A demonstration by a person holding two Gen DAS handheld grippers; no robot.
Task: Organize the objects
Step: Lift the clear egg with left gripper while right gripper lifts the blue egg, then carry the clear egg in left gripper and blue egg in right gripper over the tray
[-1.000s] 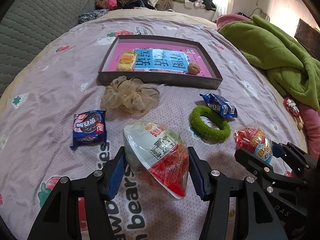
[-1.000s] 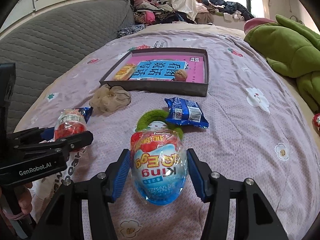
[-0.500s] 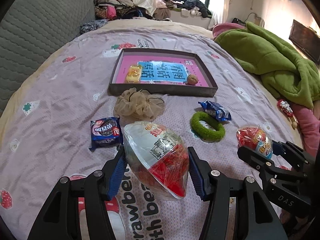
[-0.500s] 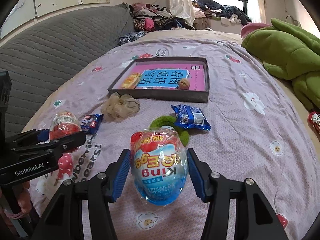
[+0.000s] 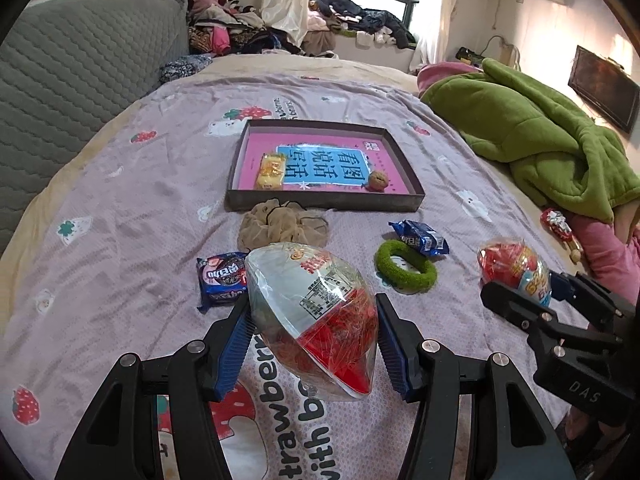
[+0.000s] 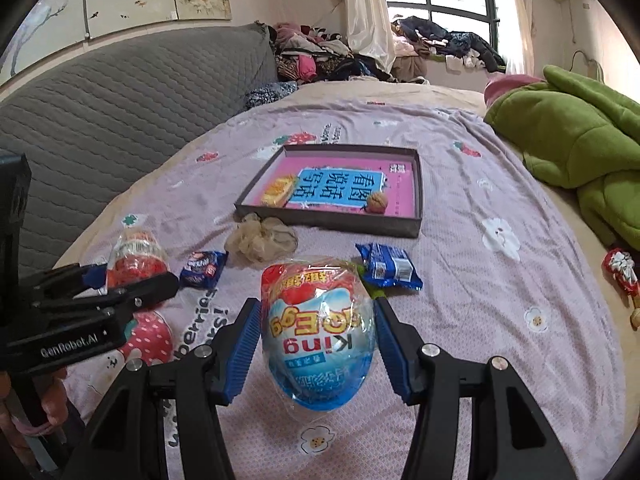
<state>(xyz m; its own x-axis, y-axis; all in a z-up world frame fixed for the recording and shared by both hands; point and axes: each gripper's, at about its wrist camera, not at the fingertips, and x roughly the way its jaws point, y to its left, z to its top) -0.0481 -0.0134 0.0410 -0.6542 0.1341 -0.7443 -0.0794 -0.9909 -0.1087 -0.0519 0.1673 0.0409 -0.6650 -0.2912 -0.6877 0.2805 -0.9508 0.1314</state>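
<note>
My left gripper (image 5: pixel 312 332) is shut on a red and white wrapped toy egg (image 5: pixel 312 312), held above the bedspread. My right gripper (image 6: pixel 318 340) is shut on a blue and red wrapped toy egg (image 6: pixel 320 332), also lifted. Each gripper shows in the other's view: the right gripper (image 5: pixel 532 292) at the right, the left gripper (image 6: pixel 120 280) at the left. Ahead lies a dark shallow box (image 5: pixel 324 202) with a pink book, a yellow snack (image 5: pixel 272 170) and a walnut (image 5: pixel 378 181) inside. On the bedspread lie a beige scrunchie (image 5: pixel 280 226), a green scrunchie (image 5: pixel 406 270) and two blue snack packets (image 5: pixel 222 278) (image 5: pixel 420 236).
A green blanket (image 5: pixel 532 136) is heaped at the right of the bed. A grey quilted headboard (image 5: pixel 68 80) runs along the left. Piled clothes (image 5: pixel 240 36) lie at the far end under the window. A small red wrapped item (image 5: pixel 556 222) lies at the right edge.
Both grippers have risen with their eggs still gripped. The box and loose items now sit lower and smaller in both views, and more of the room shows.
</note>
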